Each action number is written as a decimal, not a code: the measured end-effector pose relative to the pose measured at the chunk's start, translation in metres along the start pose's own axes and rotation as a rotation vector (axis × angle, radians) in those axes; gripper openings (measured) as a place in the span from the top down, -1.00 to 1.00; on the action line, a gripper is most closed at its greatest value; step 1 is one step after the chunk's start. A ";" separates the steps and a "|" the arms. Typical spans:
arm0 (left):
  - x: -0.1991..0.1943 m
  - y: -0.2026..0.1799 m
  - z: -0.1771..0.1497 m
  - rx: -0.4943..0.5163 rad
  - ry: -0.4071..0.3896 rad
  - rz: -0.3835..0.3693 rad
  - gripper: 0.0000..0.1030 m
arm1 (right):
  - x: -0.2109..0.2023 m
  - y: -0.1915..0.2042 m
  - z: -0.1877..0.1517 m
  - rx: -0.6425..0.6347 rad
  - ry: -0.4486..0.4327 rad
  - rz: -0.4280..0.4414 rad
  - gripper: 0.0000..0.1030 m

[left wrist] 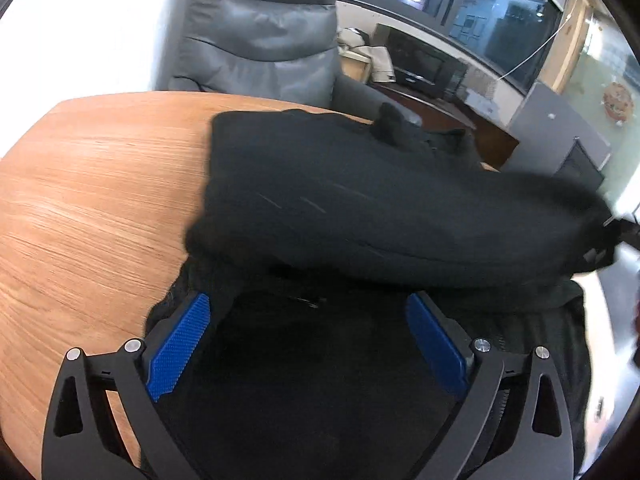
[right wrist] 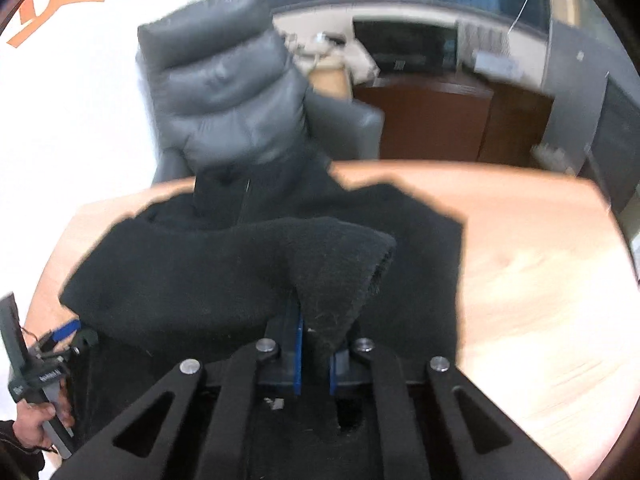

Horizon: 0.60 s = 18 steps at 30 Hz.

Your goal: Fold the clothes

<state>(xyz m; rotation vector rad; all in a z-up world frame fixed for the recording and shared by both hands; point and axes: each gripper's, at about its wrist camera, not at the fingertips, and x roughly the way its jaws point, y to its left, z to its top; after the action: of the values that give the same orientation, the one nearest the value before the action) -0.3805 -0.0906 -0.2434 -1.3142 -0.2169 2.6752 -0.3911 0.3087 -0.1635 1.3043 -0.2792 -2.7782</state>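
Observation:
A black fleece garment lies on the wooden table, part of it lifted in a fold across the middle. My left gripper is open, its blue pads spread over the garment's near edge, holding nothing. My right gripper is shut on a corner of the black garment and holds that fold raised above the rest of the cloth. The left gripper also shows in the right wrist view at the garment's left edge.
A grey leather armchair stands behind the table's far edge. Dark wooden cabinets and a grey unit stand further back. Bare table wood lies to the right of the garment and to its left in the left wrist view.

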 end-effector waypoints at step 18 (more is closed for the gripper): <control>-0.063 0.007 0.025 0.097 -0.108 -0.077 -0.96 | -0.015 0.005 -0.014 -0.197 0.013 -0.124 -0.50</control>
<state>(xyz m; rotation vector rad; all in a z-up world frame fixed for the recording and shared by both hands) -0.3624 -0.1118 -0.1810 -1.1119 -0.1458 2.6581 -0.3710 0.3042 -0.1604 1.3327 0.0767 -2.8082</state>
